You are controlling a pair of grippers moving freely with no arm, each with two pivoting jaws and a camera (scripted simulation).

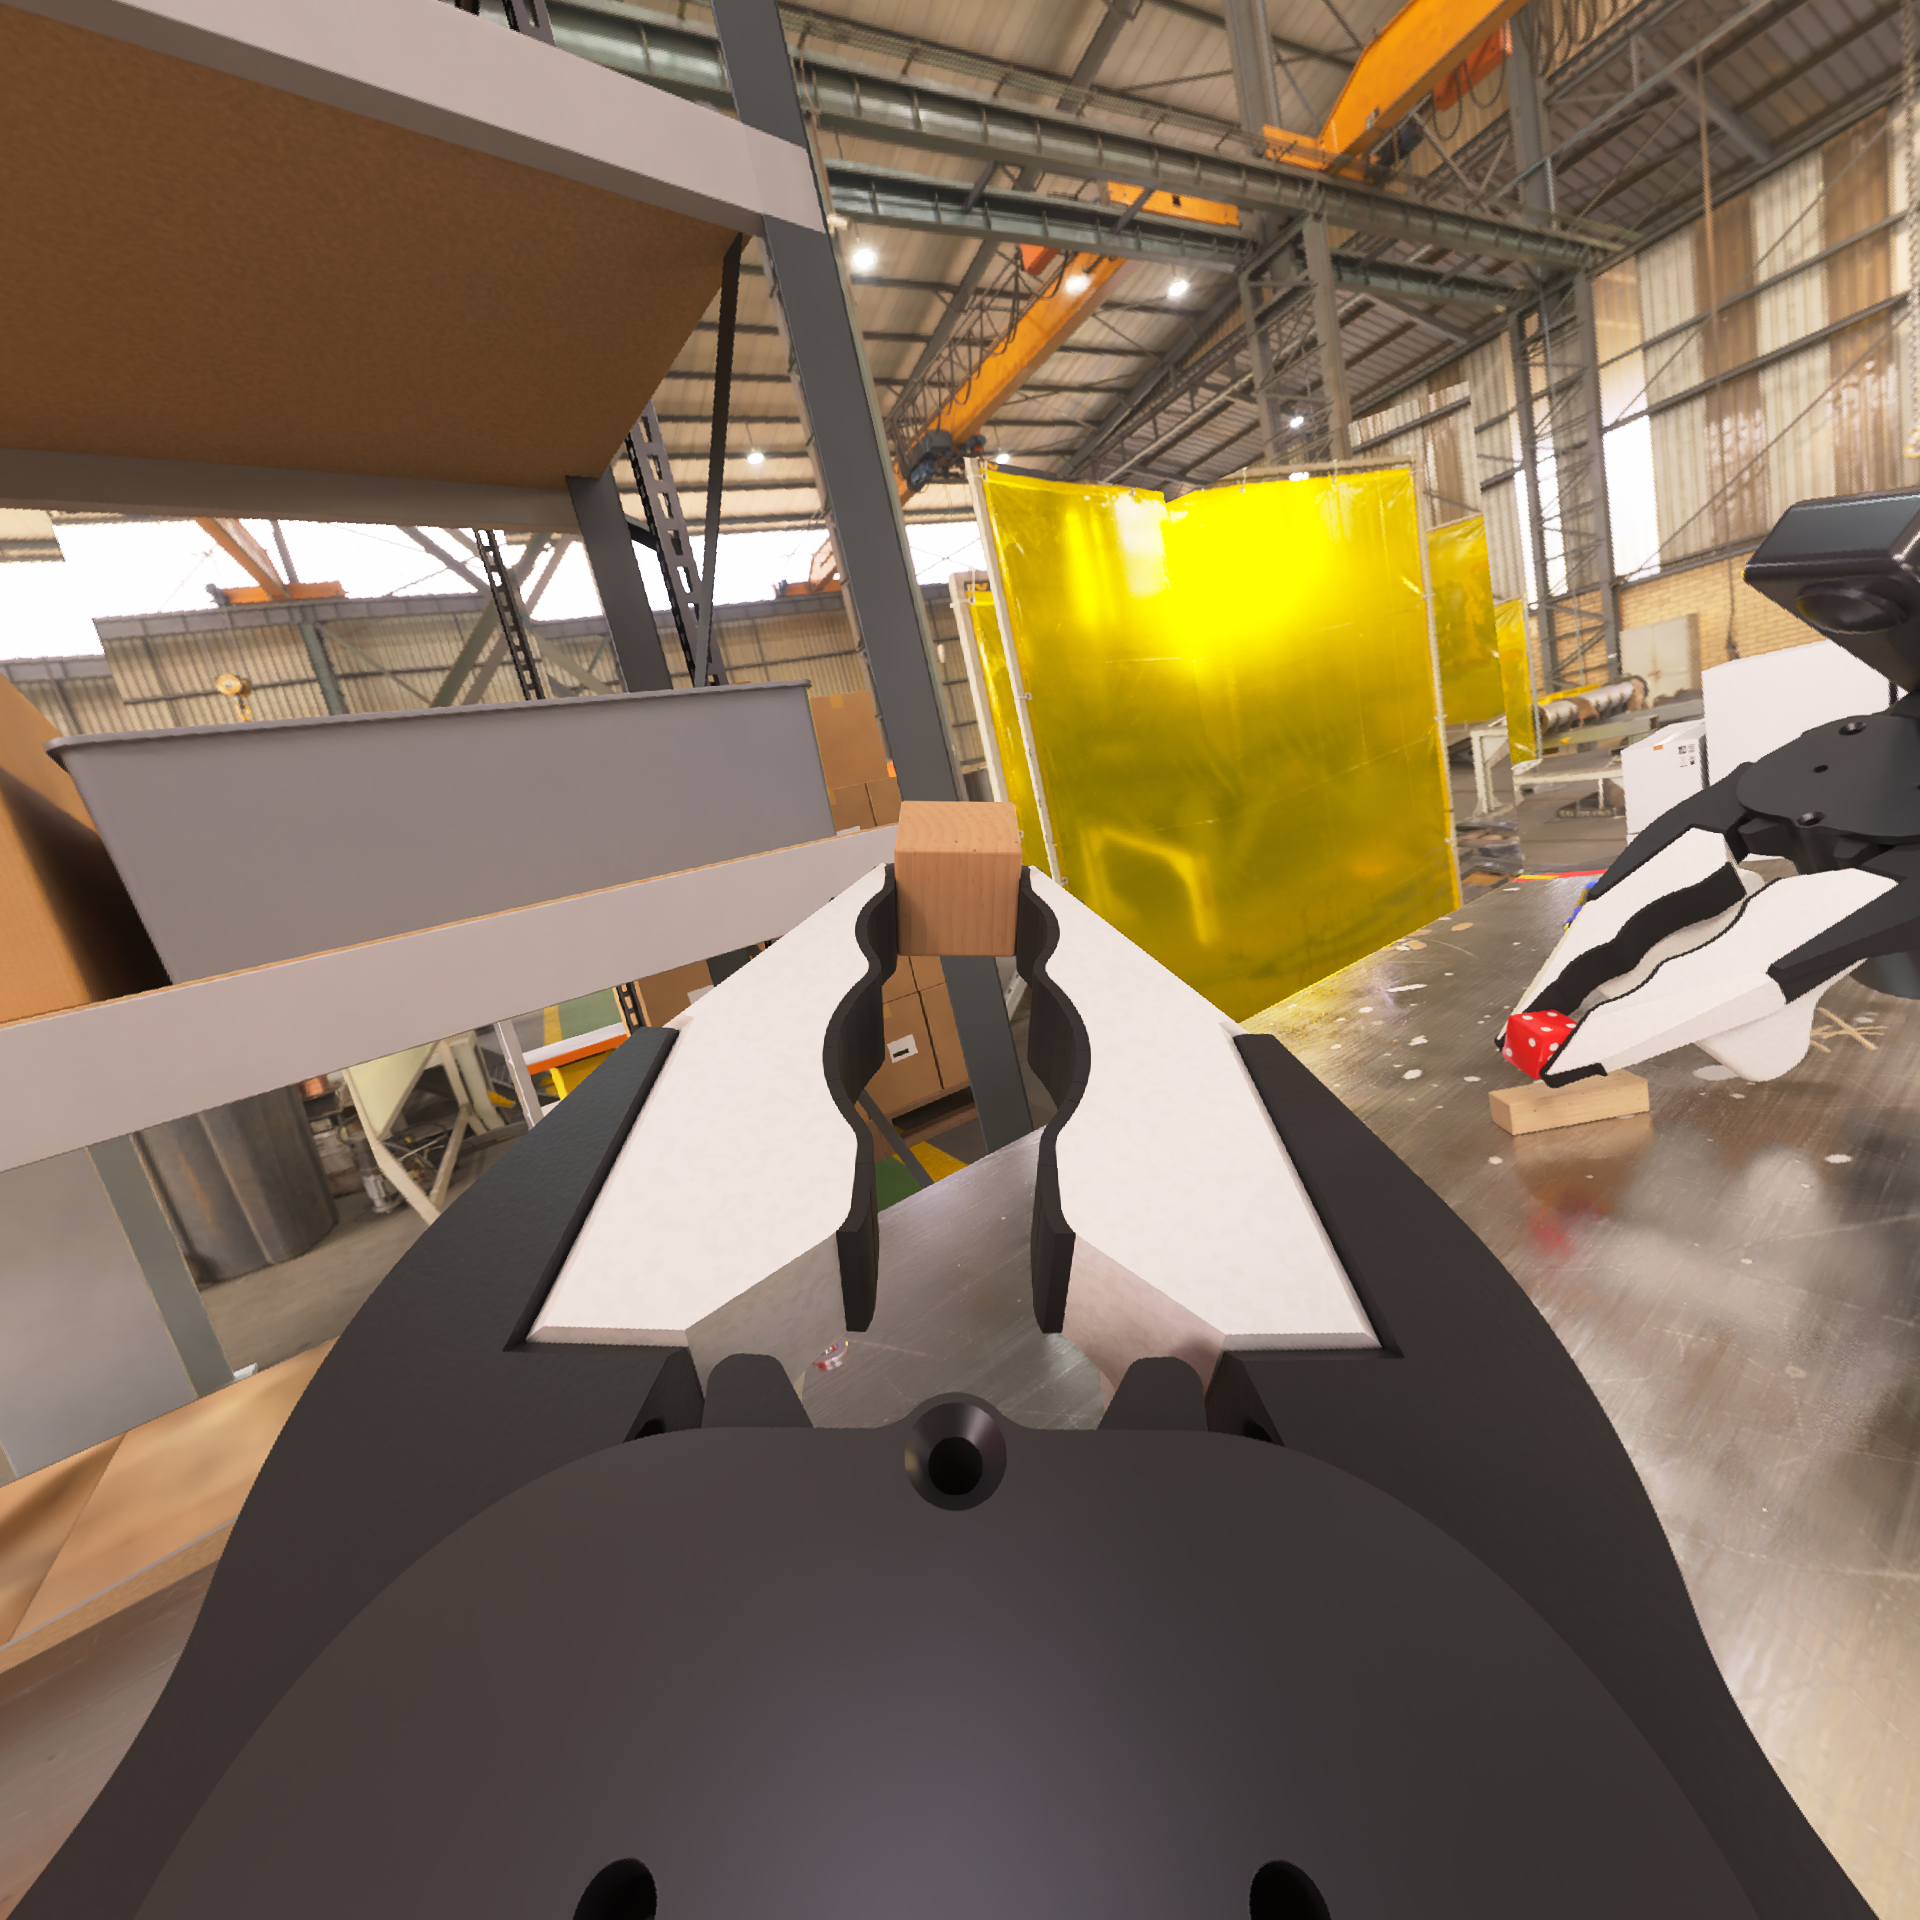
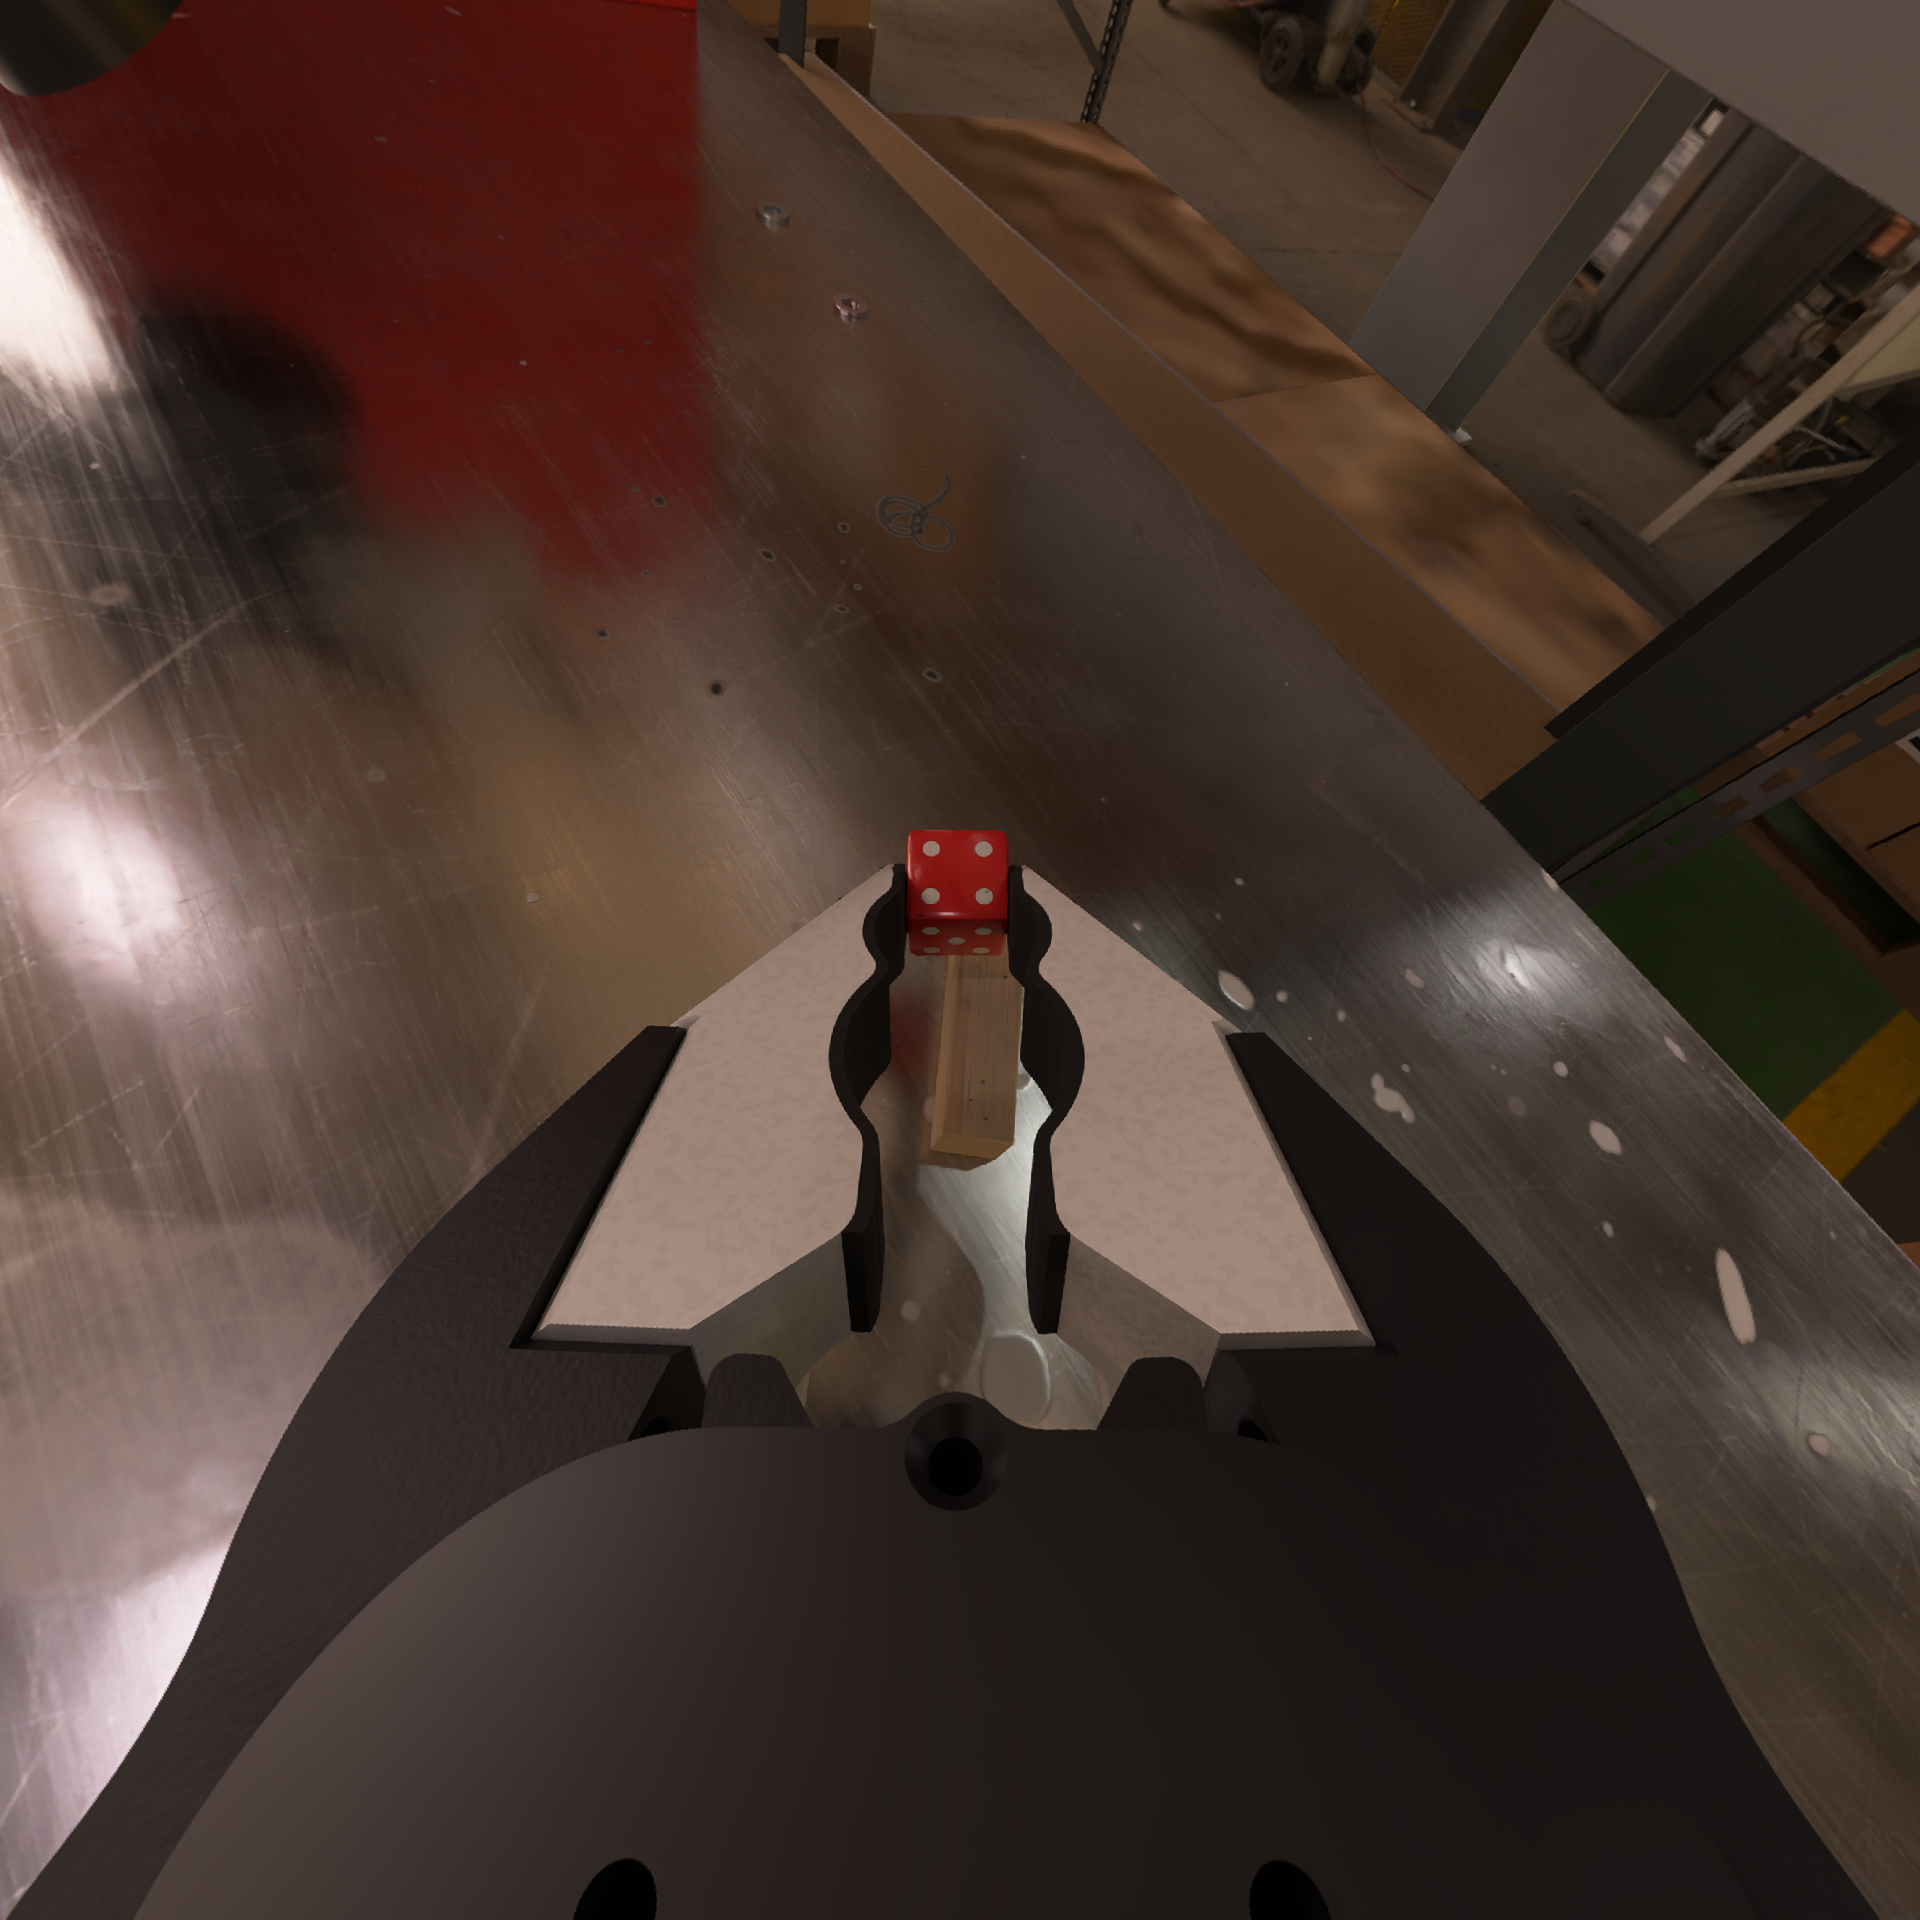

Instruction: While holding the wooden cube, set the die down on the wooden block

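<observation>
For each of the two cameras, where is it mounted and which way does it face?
Left wrist view: on the left gripper, facing level toward shelving; its fingers clamp the wooden cube.
Right wrist view: on the right gripper, angled down at the metal table; its fingers clamp the die.
Shared: die, wooden block, right gripper.

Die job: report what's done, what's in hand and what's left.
Done: the left gripper is shut on the cube, held up off the table. The right gripper is shut on the die.
In hand: the die hangs just above the near end of the block, apparently not touching.
Left: lower it onto the block, then open the right jaws.
</observation>
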